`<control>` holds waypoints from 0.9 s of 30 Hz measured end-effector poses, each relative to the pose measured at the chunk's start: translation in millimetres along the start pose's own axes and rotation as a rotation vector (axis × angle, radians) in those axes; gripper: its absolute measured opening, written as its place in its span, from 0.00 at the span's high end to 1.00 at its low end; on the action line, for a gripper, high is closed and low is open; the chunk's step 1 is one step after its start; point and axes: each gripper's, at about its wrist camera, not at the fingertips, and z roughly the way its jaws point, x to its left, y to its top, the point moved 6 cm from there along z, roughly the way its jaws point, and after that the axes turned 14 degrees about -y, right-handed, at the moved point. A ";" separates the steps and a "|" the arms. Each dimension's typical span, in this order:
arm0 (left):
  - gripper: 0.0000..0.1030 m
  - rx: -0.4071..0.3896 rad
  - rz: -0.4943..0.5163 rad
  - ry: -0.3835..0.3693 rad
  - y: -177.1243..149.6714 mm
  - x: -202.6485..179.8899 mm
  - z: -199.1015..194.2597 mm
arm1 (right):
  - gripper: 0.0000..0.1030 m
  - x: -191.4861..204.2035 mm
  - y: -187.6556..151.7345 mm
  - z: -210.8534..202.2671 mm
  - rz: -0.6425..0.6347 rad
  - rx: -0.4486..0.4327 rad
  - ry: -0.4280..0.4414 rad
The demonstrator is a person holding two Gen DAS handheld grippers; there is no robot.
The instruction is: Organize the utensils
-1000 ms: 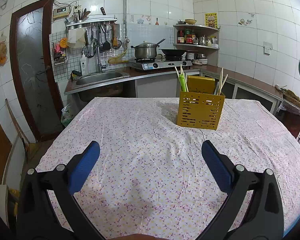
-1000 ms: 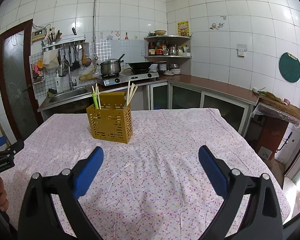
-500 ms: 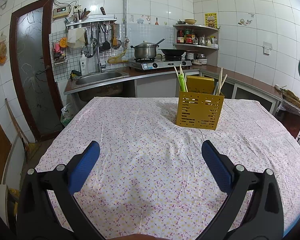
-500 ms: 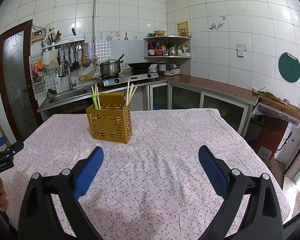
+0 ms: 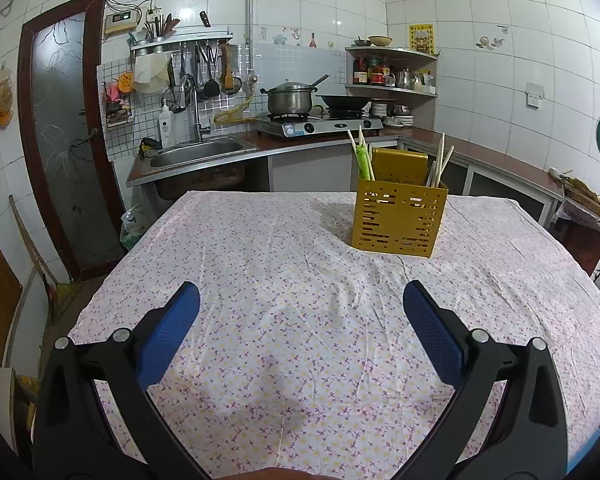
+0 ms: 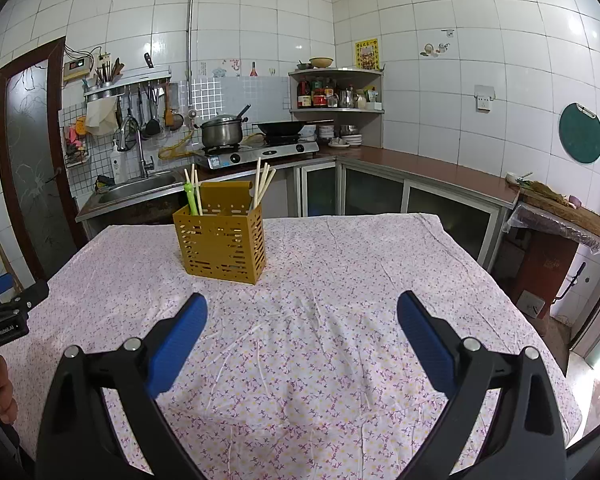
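Note:
A yellow slotted utensil holder (image 5: 398,220) (image 6: 221,249) stands upright on the flowered tablecloth (image 5: 280,300) (image 6: 340,280). Pale chopsticks (image 5: 440,162) (image 6: 262,182) lean in one side of it, and a green utensil (image 5: 363,162) (image 6: 191,199) with more chopsticks stands in the other. My left gripper (image 5: 300,304) hovers open over the near cloth, well short of the holder, with nothing between its blue pads. My right gripper (image 6: 302,312) is open too, empty, just in front of the holder. The left gripper (image 6: 4,312) and a hand show at the right view's left edge.
Behind the table run a steel sink (image 5: 198,154), a gas stove with a pot (image 5: 290,98) and a wok (image 5: 342,100), and a brown counter (image 6: 420,164). A dark door (image 5: 60,128) is on the left. A small covered side table (image 6: 560,216) stands at right.

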 end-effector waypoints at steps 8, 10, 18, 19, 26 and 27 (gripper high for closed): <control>0.05 0.000 0.000 0.002 -0.1 -0.2 0.0 | 0.09 -0.5 -0.7 1.8 -0.004 0.004 -0.002; 0.05 0.001 0.000 -0.001 0.0 0.3 0.0 | 0.09 -0.7 0.2 0.9 -0.003 0.006 0.000; 0.05 0.001 -0.001 0.000 0.2 1.1 -0.1 | 0.09 -1.7 2.6 1.2 -0.001 0.004 0.000; 0.05 0.001 0.002 0.001 0.2 0.9 -0.1 | 0.09 -1.8 2.4 1.5 -0.002 0.003 -0.001; 0.05 0.001 0.000 -0.002 0.2 2.0 0.0 | 0.09 -1.7 2.6 1.3 -0.003 0.002 -0.001; 0.05 0.001 -0.001 -0.002 -0.1 1.7 -0.2 | 0.09 -1.9 3.1 0.9 -0.002 0.003 -0.001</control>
